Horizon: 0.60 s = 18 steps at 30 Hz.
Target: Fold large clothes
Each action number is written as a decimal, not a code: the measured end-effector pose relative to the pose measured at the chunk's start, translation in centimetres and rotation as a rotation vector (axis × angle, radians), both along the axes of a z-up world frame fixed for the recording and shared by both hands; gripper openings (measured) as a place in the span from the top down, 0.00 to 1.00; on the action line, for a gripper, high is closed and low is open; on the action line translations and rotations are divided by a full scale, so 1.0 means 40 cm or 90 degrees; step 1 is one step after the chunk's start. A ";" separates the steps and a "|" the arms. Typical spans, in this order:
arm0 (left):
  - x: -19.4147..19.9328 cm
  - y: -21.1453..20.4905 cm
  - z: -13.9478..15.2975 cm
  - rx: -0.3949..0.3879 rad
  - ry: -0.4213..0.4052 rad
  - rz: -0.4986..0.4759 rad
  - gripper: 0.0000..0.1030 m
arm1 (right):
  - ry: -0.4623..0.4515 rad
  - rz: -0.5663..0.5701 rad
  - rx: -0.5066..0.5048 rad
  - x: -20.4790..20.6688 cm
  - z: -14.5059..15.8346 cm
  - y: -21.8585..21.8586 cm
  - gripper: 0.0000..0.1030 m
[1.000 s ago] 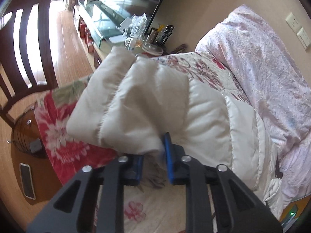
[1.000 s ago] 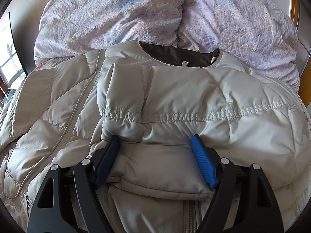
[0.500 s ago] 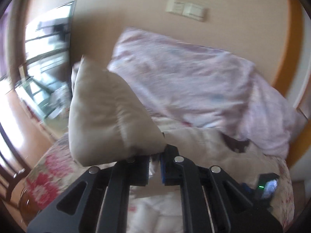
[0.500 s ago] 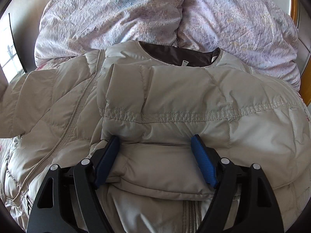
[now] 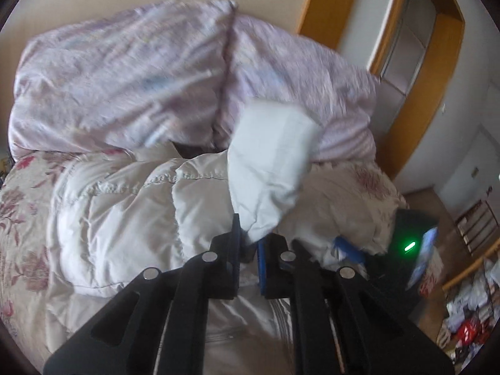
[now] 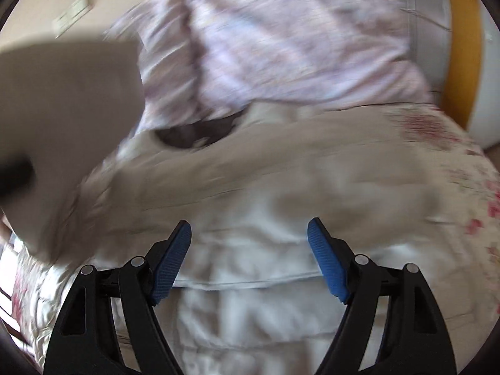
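A cream puffer jacket (image 5: 125,206) lies spread on the bed, its dark-lined collar (image 6: 193,131) toward the pillows. My left gripper (image 5: 248,247) is shut on the jacket's sleeve (image 5: 272,162) and holds it raised over the jacket's body. That sleeve also shows blurred at the left of the right wrist view (image 6: 68,118). My right gripper (image 6: 250,256) is open and empty, lifted just above the jacket's front (image 6: 265,206). It also shows at the right of the left wrist view (image 5: 347,247), partly hidden by the jacket.
A crumpled lilac duvet (image 5: 140,78) is piled at the head of the bed against the wall. The floral bedspread (image 5: 22,206) shows on both sides of the jacket. A wooden door frame (image 5: 428,72) stands at the right, with clutter on the floor (image 5: 468,322).
My left gripper has swung the sleeve from the bed's left side up and across over the jacket's body. My right gripper has lifted off the jacket, still open.
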<state>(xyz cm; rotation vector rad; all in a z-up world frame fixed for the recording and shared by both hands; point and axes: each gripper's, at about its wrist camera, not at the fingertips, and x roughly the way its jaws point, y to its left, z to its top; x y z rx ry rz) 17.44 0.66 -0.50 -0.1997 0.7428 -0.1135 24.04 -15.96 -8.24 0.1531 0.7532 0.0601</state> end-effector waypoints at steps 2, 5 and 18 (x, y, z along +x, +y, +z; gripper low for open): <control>0.019 -0.044 -0.042 0.019 0.028 -0.018 0.90 | 0.000 -0.034 0.001 -0.001 0.008 -0.052 0.24; 0.010 -0.070 -0.086 0.045 0.053 -0.037 0.80 | -0.004 -0.068 0.015 -0.003 0.021 -0.112 0.24; -0.140 0.077 -0.039 0.143 -0.039 0.069 0.15 | -0.052 0.124 0.013 -0.024 0.111 0.017 0.53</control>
